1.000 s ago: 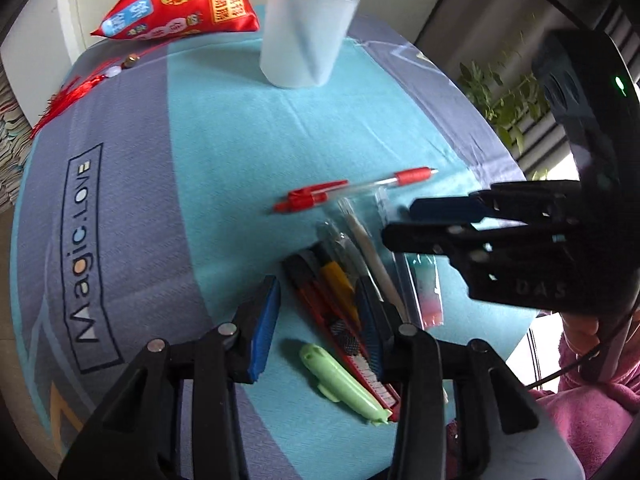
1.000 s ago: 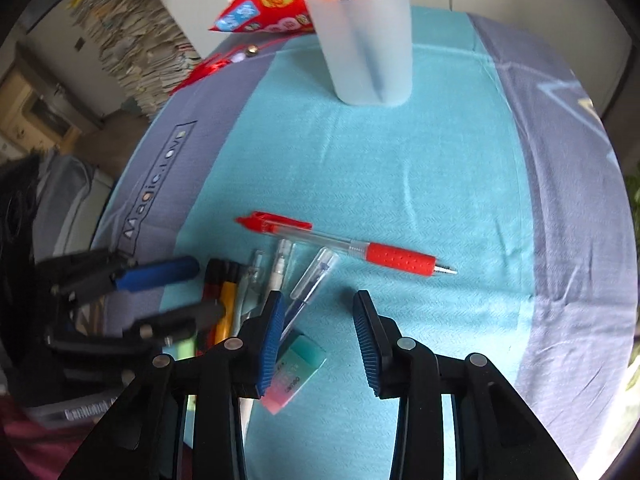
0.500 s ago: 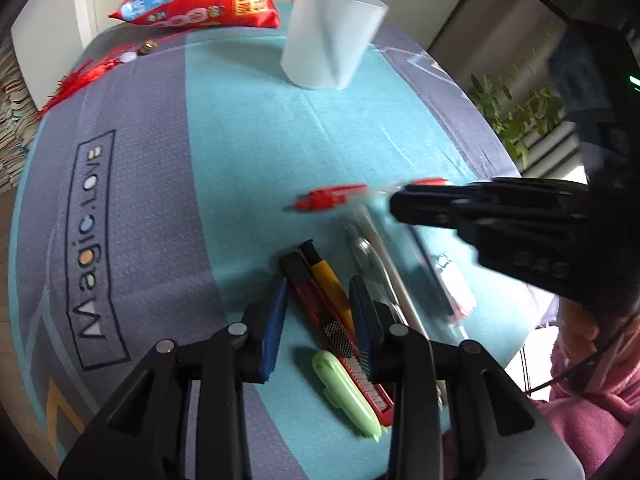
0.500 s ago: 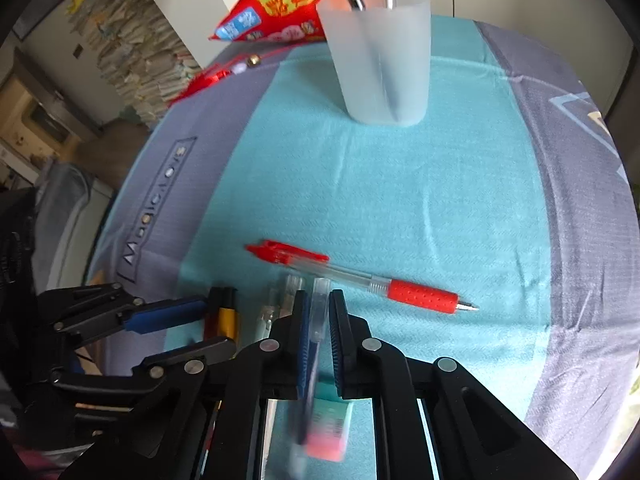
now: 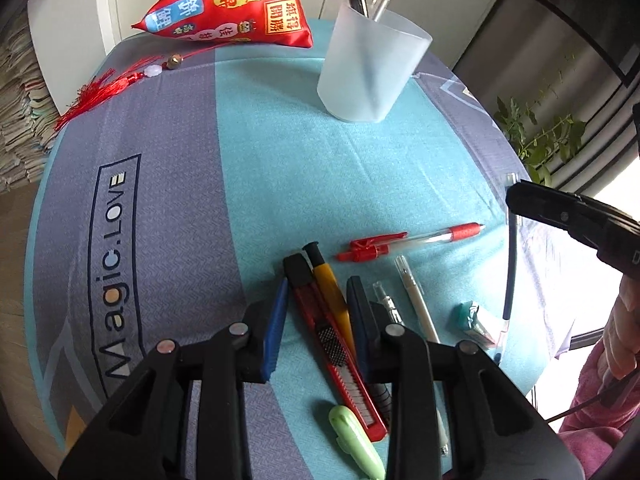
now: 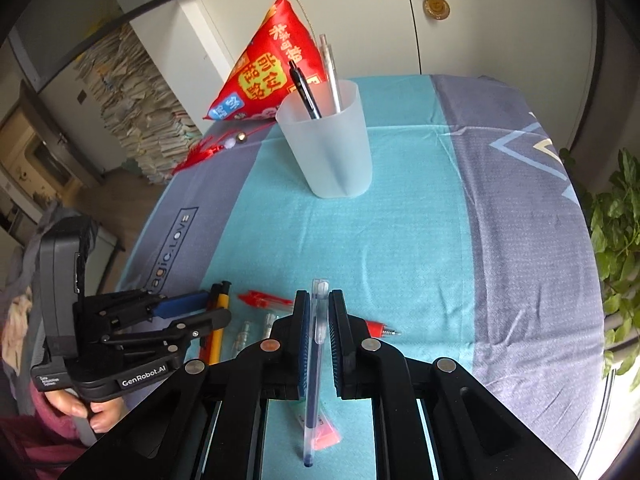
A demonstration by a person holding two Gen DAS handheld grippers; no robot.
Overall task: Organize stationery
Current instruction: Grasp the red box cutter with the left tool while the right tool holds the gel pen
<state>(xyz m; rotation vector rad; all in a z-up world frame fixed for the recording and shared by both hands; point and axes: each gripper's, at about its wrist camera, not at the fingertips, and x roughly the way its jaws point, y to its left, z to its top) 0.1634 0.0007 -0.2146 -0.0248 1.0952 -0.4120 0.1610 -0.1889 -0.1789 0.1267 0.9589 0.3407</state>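
My right gripper [image 6: 319,300] is shut on a clear blue pen [image 6: 316,360], held above the cloth; in the left wrist view this gripper [image 5: 516,196] is at the right with the pen [image 5: 510,272] hanging from it. My left gripper [image 5: 318,292] points down over a red utility knife [image 5: 320,320] and a yellow one [image 5: 330,288]. Both lie between its closing jaws, with a gap still showing beside the left pad. A frosted cup [image 5: 368,76] [image 6: 328,152] with two pens stands at the far side. A red pen [image 5: 420,236], a white pen [image 5: 416,300] and an eraser [image 5: 474,320] lie on the cloth.
A red pyramid pouch [image 5: 236,4] with a tassel [image 5: 100,92] sits behind the cup. A green cutter [image 5: 356,440] lies near the table's front edge. A plant [image 6: 616,232] stands beyond the right edge. A person's hand [image 6: 92,412] holds the left gripper [image 6: 208,312].
The right gripper shut on the clear blue pen and lifted it off the cloth. The left gripper shifted over the two knives and its jaws narrowed.
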